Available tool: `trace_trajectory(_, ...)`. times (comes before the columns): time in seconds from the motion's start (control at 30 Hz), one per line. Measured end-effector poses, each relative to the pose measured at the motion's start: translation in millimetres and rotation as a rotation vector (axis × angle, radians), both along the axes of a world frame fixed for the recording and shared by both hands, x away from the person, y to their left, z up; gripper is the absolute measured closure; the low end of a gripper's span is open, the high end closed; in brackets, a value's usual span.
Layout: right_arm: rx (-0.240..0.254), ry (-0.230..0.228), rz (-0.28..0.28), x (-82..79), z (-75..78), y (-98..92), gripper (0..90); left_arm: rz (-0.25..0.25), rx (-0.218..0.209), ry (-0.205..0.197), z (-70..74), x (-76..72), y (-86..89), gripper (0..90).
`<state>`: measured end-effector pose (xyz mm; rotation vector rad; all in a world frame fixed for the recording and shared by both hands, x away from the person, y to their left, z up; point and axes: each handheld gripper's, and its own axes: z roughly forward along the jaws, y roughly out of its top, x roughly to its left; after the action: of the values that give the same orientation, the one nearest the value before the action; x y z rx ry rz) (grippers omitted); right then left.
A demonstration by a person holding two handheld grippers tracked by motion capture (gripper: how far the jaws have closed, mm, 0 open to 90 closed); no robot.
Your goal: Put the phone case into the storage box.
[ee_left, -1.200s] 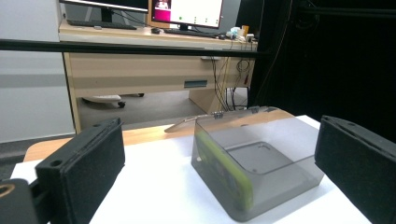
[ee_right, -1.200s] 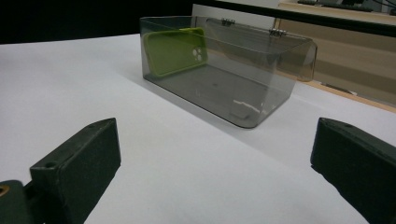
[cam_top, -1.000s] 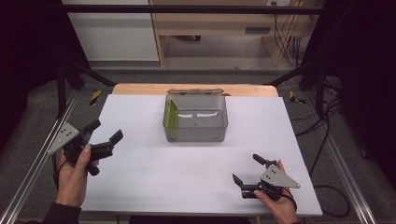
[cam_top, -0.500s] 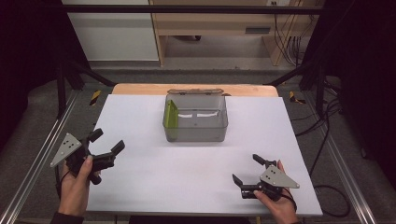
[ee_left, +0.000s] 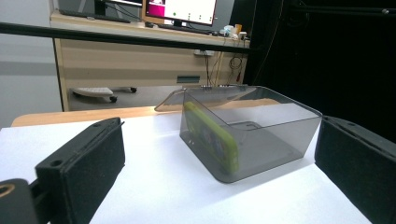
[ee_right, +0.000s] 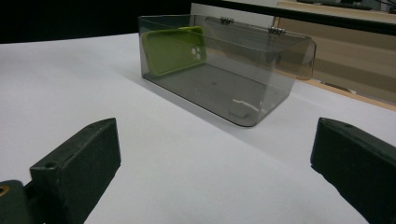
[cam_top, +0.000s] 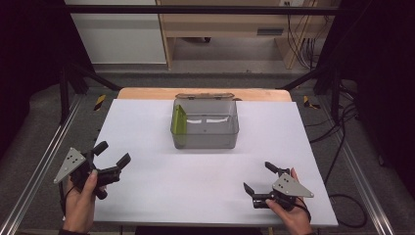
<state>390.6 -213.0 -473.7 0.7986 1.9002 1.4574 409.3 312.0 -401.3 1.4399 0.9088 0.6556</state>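
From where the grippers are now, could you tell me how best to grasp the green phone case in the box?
Probably from above, pinching the top edge of the green phone case across its thin faces. It stands on edge, leaning against the left wall of the open-topped clear box, so only that edge is free.

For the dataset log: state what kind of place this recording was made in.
Probably a lab or office set up for recording: a white-topped table in a metal frame, dark curtains at the sides, cables on the floor, and a desk with a lit monitor behind.
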Motion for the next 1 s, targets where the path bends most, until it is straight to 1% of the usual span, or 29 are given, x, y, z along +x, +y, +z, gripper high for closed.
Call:
trace_trajectory(0.27,-0.003,-0.003,0.0,-0.5,-0.2,-0.1,1.8,-0.006,0.001,0.001,-9.7,-3.4,-2.4,1.5)
trace_trajectory(0.5,-0.007,-0.002,0.002,-0.2,-0.5,0.2,1.9,-0.013,0.013,0.008,-18.2,-5.5,-6.8,1.5)
trace_trajectory(0.63,-0.008,-0.001,0.002,-0.4,-0.5,0.2,1.9,-0.013,0.039,0.006,-22.1,-7.2,-9.0,1.5)
trace_trajectory(0.77,-0.009,-0.002,0.002,-0.4,-0.7,0.2,1.9,-0.027,0.044,0.012,-25.9,-7.7,-11.7,1.5)
trace_trajectory(0.8,-0.007,-0.001,0.002,-0.6,-0.6,0.3,1.9,-0.028,0.053,0.013,-26.5,-7.9,-12.0,1.5)
trace_trajectory(0.93,-0.007,-0.006,0.004,-0.3,-0.4,-0.1,2.0,-0.033,0.051,0.009,-28.9,-8.5,-15.1,1.5)
trace_trajectory(1.0,-0.005,-0.006,0.003,-0.4,-0.4,-0.1,2.0,-0.038,0.059,0.009,-30.1,-8.8,-16.2,1.5)
